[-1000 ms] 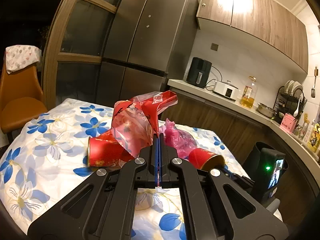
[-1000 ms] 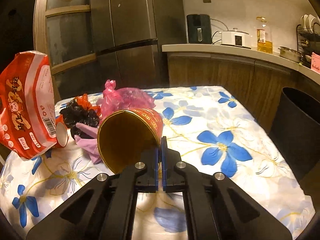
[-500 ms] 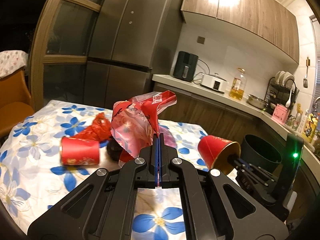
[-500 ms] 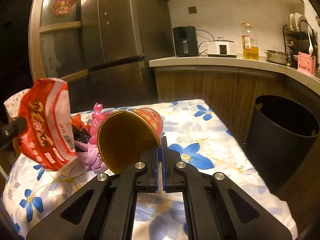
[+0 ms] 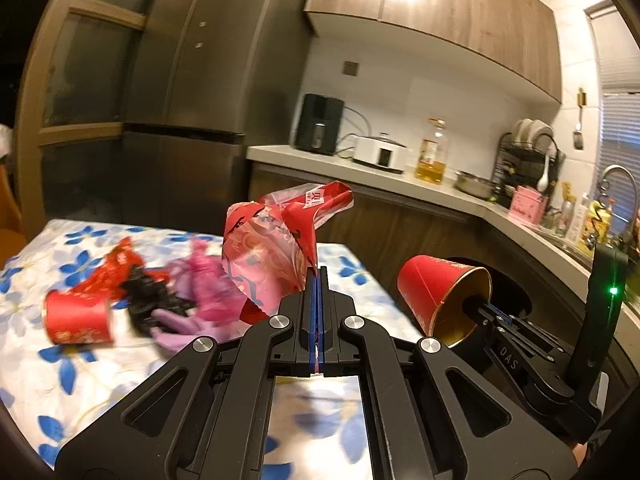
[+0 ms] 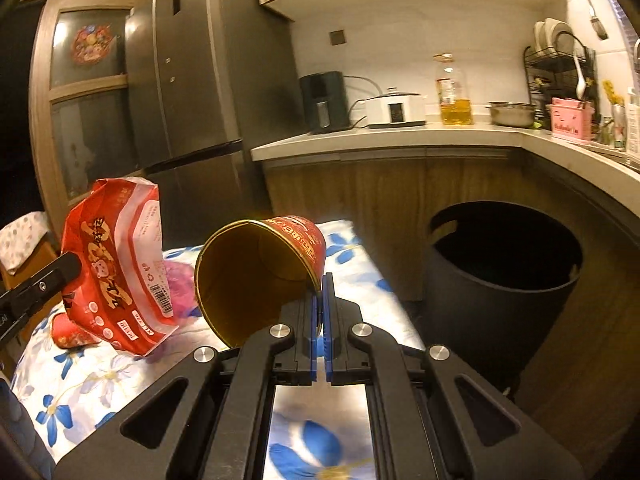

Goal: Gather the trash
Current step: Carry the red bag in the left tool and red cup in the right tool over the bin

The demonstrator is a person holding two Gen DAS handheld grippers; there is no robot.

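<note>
My left gripper is shut on a red and clear plastic snack bag and holds it above the flowered table. The bag also shows in the right wrist view. My right gripper is shut on the rim of a red paper cup with a gold inside, held in the air; the cup also shows in the left wrist view. A black trash bin stands on the floor right of the table. Another red cup, black, pink and purple bags lie on the table.
A wooden counter with an air fryer, a cooker, an oil bottle and a dish rack runs behind the table and the bin. A tall fridge stands at the back left. A chair is at far left.
Both grippers have swung to the right with their loads, away from the trash pile and toward the black bin, which now fills more of the right wrist view.
</note>
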